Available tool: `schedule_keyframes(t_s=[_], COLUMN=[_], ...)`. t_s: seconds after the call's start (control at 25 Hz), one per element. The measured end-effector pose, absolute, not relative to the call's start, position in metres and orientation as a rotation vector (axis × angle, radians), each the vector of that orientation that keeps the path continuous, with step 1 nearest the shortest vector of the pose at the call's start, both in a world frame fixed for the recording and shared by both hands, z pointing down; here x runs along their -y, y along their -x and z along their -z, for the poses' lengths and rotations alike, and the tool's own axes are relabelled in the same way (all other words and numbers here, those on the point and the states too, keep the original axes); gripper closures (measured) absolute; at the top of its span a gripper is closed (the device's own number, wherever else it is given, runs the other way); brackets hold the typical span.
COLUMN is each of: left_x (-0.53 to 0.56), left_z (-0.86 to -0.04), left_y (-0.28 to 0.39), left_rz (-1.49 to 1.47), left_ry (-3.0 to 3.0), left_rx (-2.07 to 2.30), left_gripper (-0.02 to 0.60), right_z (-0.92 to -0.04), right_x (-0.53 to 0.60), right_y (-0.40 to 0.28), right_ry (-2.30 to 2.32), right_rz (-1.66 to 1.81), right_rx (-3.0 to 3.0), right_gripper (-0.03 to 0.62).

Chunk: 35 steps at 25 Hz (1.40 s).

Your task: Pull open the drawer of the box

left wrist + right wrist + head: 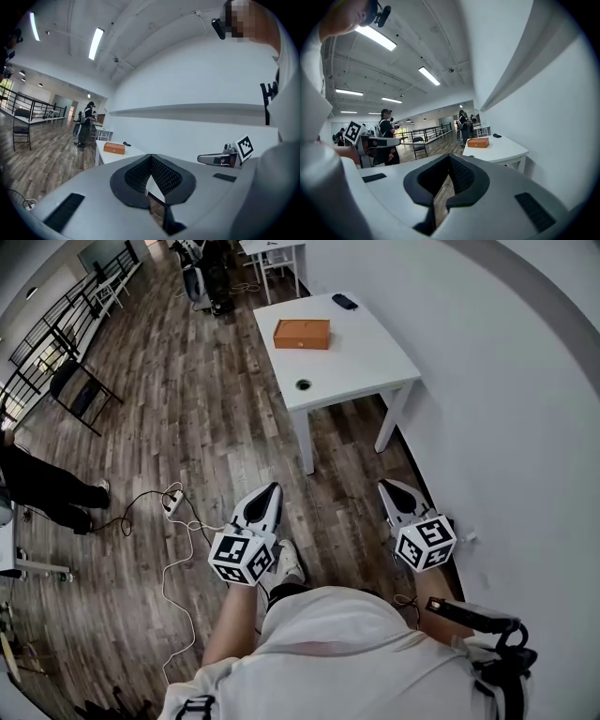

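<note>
Nearest, held low over the wooden floor [187, 427]: left hand-held gripper [273, 487], jaws pressed tip to tip, nothing between them. Same for the right hand-held gripper [385, 486], just beside the white wall [506, 381]: closed on itself, empty, pointing forward. Confirmed in both gripper views, looking along the jaws: black pads meeting at the tips, only floor and room beyond.

Down to the left, a white power strip [173, 503] on the boards. Further left, another person [47, 488] at the edge of the head view.

Ahead, well apart from both grippers: white table [370, 357] against the wall. On its far half, the orange-brown box [302, 334], lying flat and alone, with a small dark object [344, 302] nearer the far corner. No drawer visibly pulled out, though too small from here to tell for sure.

Judged from this: nothing of the task done yet. No contact with the box, no reach begun. Left to do: walk up to the table, open one gripper, find the drawer front, grip it, steady the box with the other gripper if needed, draw the drawer out.
</note>
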<state>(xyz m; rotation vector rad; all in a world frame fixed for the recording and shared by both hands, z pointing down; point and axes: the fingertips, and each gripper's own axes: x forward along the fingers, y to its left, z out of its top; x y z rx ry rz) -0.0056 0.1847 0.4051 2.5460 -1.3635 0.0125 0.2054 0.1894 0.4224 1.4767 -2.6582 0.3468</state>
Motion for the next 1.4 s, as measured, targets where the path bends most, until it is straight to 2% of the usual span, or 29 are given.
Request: schedule_keyframes(t_s=[0.84, 1.4], left_x=[0.050, 0.117], left_z=[-0.416, -0.428], left_y=[0.127, 0.140], left_rz=[-0.069, -0.078], left_ry=[-2.609, -2.557], left_rx=[1.234, 1.232], left_gripper=[0.571, 0.571], right_z=[-0.412, -0.417], right_x=[0.029, 0.107], right_y=[-0.083, -0.059], right_ry=[-1.599, -1.539], right_rz=[-0.294, -0.306], right_rx=[2.559, 2.587], right_gripper=[0.591, 0.591])
